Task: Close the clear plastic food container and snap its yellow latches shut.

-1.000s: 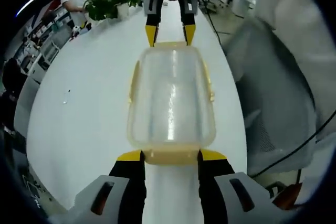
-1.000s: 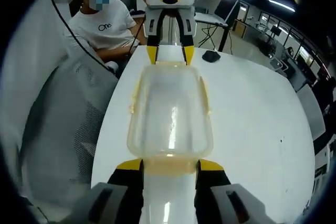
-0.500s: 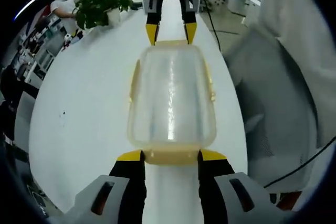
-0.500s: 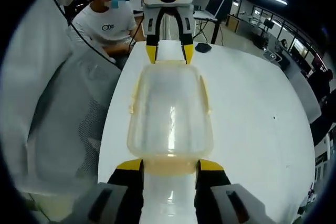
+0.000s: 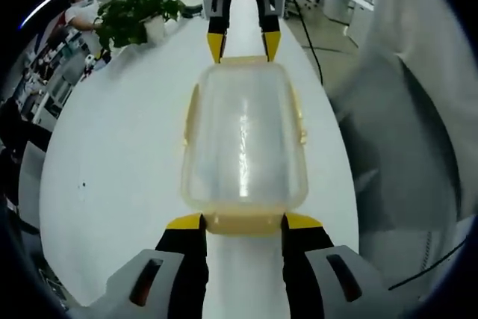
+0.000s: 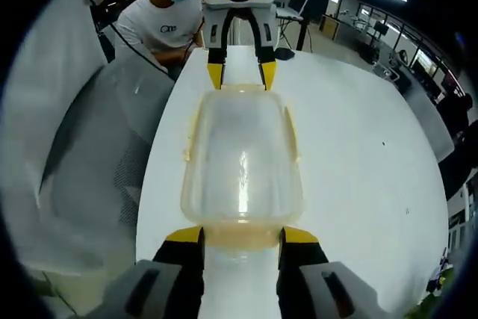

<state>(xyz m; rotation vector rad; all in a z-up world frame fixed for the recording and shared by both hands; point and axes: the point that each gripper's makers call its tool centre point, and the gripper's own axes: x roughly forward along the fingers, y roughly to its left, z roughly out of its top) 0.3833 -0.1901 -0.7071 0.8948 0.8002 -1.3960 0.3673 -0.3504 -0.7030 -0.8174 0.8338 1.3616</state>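
Observation:
The clear plastic container (image 5: pixel 243 140) with its lid on lies lengthwise between both grippers over the white table (image 5: pixel 119 132). My left gripper (image 5: pixel 243 221) is shut on the yellow latch at its near end in the left gripper view. At the far end, my right gripper (image 5: pixel 242 46) holds the other end latch. In the right gripper view the container (image 6: pixel 241 158) runs from my right gripper (image 6: pixel 240 234), shut on the near latch, to the left gripper (image 6: pixel 241 75) at the far end. Thin yellow side latches (image 5: pixel 190 117) lie flat along the long edges.
A potted plant (image 5: pixel 134 16) stands at the table's far left edge. A seated person (image 6: pixel 168 20) and a dark mouse (image 6: pixel 284 53) are beyond the table's end. A white sleeve and grey mesh chair (image 6: pixel 97 155) are close on one side.
The container stays fixed between both grippers while the room behind shifts in both views. The cameras have moved; the holds are unchanged.

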